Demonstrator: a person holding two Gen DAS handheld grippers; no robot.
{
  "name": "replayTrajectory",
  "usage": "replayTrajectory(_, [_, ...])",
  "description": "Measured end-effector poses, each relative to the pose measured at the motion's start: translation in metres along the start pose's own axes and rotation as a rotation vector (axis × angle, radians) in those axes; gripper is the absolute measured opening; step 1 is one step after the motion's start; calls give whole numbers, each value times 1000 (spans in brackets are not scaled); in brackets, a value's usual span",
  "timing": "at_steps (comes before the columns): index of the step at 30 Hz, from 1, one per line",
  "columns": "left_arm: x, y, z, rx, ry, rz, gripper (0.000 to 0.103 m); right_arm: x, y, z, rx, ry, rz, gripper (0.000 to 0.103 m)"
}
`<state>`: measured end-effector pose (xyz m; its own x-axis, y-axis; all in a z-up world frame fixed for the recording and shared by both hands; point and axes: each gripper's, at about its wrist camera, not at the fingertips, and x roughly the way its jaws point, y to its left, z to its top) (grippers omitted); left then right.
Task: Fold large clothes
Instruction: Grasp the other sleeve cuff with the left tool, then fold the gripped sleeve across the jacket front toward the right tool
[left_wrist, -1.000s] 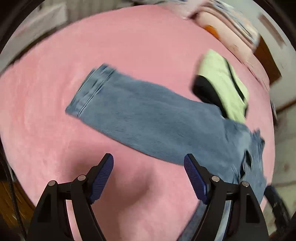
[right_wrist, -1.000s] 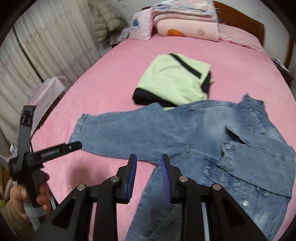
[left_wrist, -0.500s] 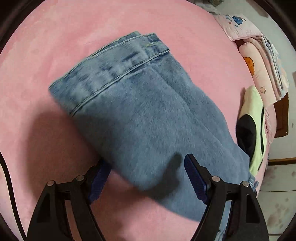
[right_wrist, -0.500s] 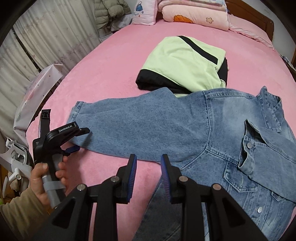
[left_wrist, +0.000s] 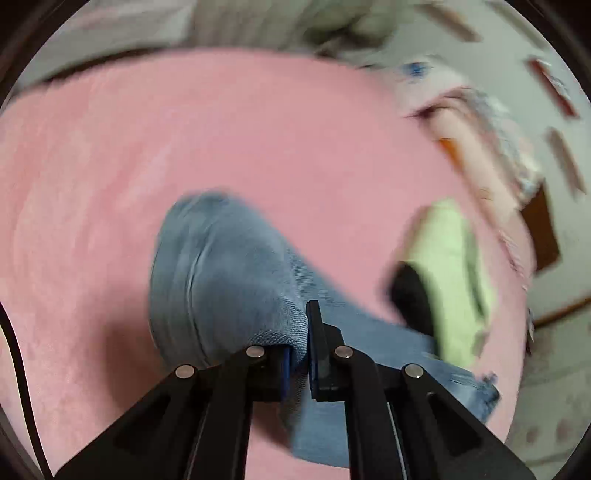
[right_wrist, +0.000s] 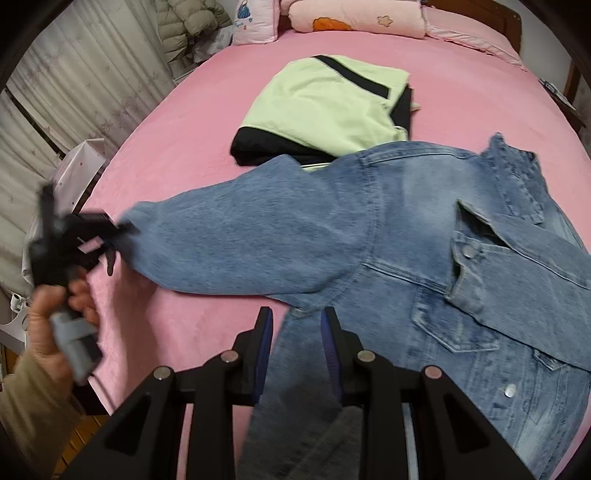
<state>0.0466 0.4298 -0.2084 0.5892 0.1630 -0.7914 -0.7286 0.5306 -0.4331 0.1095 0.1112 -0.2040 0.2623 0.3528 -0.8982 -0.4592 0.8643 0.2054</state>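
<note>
My left tongs (left_wrist: 301, 343) pinched the cuff (left_wrist: 236, 280) of the jacket (right_wrist: 424, 236), which lay on the bed (right_wrist: 207, 122), ready to fold the sleeve inward. My right tongs (right_wrist: 297, 350) hovered narrow over the jacket's hem, gripping nothing.

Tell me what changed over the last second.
The left tool came in on the sleeve cuff and shut on it, lifting the end off the bed. The right tool stays partly open over denim below it. The green top has not moved.
</note>
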Motion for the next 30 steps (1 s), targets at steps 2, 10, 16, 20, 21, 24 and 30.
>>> replayTrajectory(2, [-24, -45, -9, 104, -43, -65, 5, -8, -17, -5, 34, -12, -7, 27])
replayTrajectory(10, [-53, -230, -118, 527, -1, -326, 6, -44, -113, -37, 187, -36, -83, 27])
replayTrajectory(16, [11, -301, -236, 758, 216, -292, 25, -66, -185, -66, 285, -39, -161, 27])
replayTrajectory(20, [61, -310, -306, 880, 428, -177, 33, -74, -226, -83, 357, -27, -179, 27])
replayTrajectory(21, [61, -305, -313, 894, 438, -159, 34, -76, -234, -87, 370, -27, -177, 27])
replayTrajectory(24, [45, -289, -313, 896, 409, -168, 53, -79, -244, -89, 380, -30, -165, 27])
replayTrajectory(30, [-10, -270, -275, 829, 326, -209, 64, -80, -243, -73, 336, -56, -96, 27])
